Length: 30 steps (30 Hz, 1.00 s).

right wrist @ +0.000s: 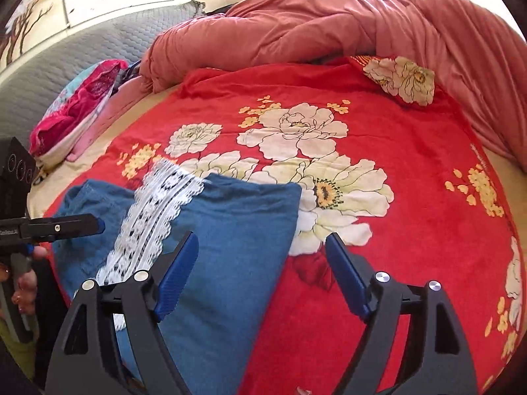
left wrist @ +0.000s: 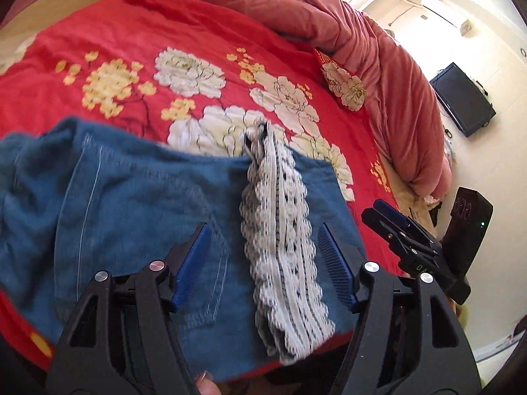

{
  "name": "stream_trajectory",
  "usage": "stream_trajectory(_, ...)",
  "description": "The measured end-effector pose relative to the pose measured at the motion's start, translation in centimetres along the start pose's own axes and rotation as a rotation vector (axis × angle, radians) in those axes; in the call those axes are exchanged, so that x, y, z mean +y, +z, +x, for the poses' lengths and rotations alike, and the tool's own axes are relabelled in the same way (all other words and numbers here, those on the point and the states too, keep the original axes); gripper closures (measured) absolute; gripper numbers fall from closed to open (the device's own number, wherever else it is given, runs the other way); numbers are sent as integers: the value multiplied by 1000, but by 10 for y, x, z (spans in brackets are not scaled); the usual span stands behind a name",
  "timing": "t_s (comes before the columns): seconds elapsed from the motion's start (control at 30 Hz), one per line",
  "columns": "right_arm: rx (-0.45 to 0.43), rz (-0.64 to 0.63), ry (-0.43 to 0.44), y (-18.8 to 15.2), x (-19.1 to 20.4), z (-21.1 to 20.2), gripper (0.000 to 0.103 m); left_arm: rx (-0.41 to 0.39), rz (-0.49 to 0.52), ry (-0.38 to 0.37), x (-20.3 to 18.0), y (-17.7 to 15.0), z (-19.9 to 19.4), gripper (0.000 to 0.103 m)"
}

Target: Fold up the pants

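Blue denim pants [left wrist: 138, 210] lie folded on a red floral blanket [left wrist: 197, 42], with a white lace trim strip [left wrist: 283, 250] running over them. My left gripper [left wrist: 263, 247] is open and empty, its jaws standing either side of the lace strip just above the denim. In the right wrist view the pants [right wrist: 230, 237] and lace [right wrist: 154, 217] lie at lower left. My right gripper [right wrist: 262, 256] is open and empty over the pants' right edge. The left gripper [right wrist: 95, 225] shows from the side at far left, and the right gripper [left wrist: 382, 210] shows at the right of the left wrist view.
A bunched pink-red duvet [right wrist: 329, 29] lies along the far and right sides of the bed. A floral pillow [right wrist: 402, 79] sits by it. Pink clothes [right wrist: 79, 112] lie at the left by a grey headboard [right wrist: 98, 49]. A wall television [left wrist: 464, 98] hangs right.
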State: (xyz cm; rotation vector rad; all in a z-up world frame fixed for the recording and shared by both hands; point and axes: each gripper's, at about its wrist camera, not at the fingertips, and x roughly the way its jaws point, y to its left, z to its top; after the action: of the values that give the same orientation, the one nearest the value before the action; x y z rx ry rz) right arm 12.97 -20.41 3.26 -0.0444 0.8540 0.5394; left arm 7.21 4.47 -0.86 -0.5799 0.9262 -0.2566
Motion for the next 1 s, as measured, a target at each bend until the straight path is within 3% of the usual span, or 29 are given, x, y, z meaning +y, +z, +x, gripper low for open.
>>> stream_trajectory(0.13, -10, -2, 37, -15, 6, -18, 25, 44, -23, -47, 1, -24, -6, 44)
stream_trajectory(0.4, 76, -17, 77, -39, 19, -27, 24, 151, -64, -163, -5, -56, 4, 51)
stream_trajectory(0.7, 137, -36, 47, -46, 22, -15, 25, 144, -241, -233, 7, -65, 24, 51)
stream_trajectory(0.77, 155, -39, 48, -47, 21, -10, 24, 136, -270, -256, 10, -65, 26, 58)
stream_trajectory(0.83, 172, -42, 38, -48, 21, -6, 24, 133, -296, -269, 12, -64, 29, 90)
stream_trajectory(1.0, 185, -79, 46, -50, 29, -4, 25, 128, -235, -280, 1, -63, 5, 91)
